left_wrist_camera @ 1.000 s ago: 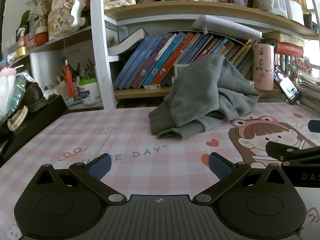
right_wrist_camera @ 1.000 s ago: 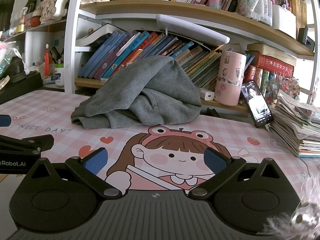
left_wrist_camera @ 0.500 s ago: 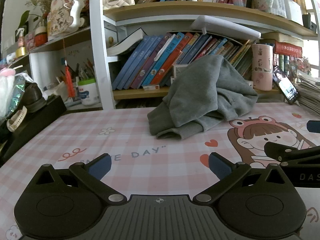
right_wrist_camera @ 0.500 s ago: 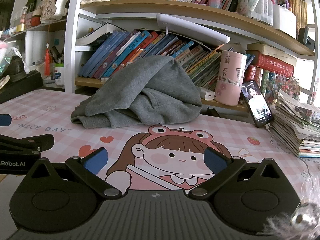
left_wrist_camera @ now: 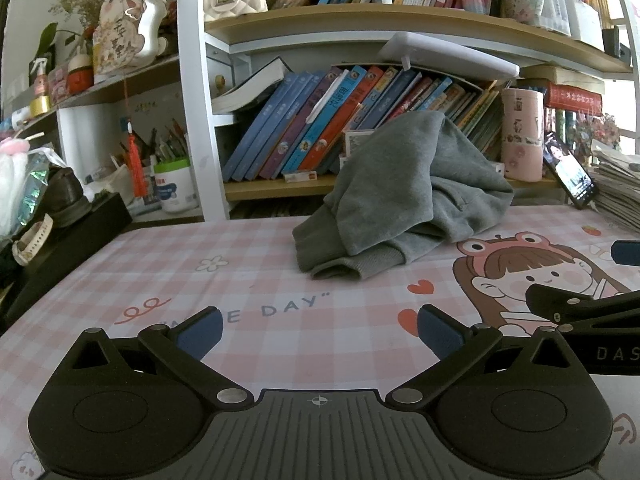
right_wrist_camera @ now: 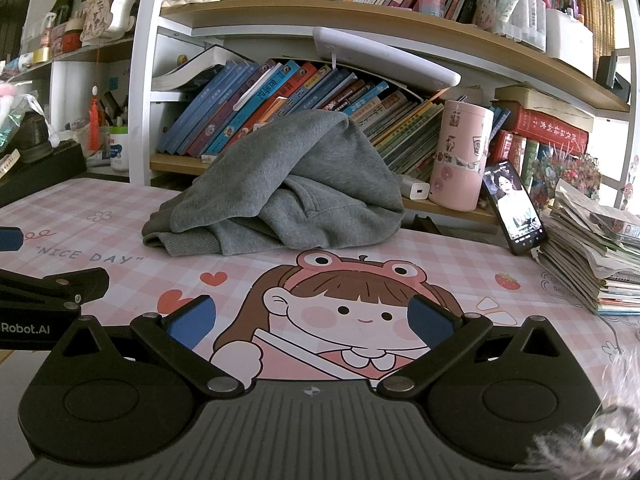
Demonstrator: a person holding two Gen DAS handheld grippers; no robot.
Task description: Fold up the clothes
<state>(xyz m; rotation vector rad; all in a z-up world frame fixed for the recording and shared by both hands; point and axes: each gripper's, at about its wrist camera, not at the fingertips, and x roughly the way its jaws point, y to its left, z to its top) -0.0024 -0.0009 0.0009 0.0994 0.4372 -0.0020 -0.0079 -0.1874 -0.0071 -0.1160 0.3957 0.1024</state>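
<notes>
Little is changed from the earlier frames: the grey sweatshirt (left_wrist_camera: 408,196) is still heaped at the far edge of the pink checked desk mat (left_wrist_camera: 248,280), at 12 o'clock from both grippers, against the bookshelf (right_wrist_camera: 360,12). The left gripper (left_wrist_camera: 318,334) and right gripper (right_wrist_camera: 312,320) are kept spread wide with nothing held, well apart from the garment.

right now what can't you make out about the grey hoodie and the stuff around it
- Grey hoodie, both views: crumpled in a heap, so sleeves, hood and front are folded under; the back side faces away.
- White charger block, right wrist view: partly behind the hoodie.
- Stack of papers, right wrist view: cut off by the right edge.
- Right gripper, left gripper: fingers open; the hands holding them are out of frame.
</notes>
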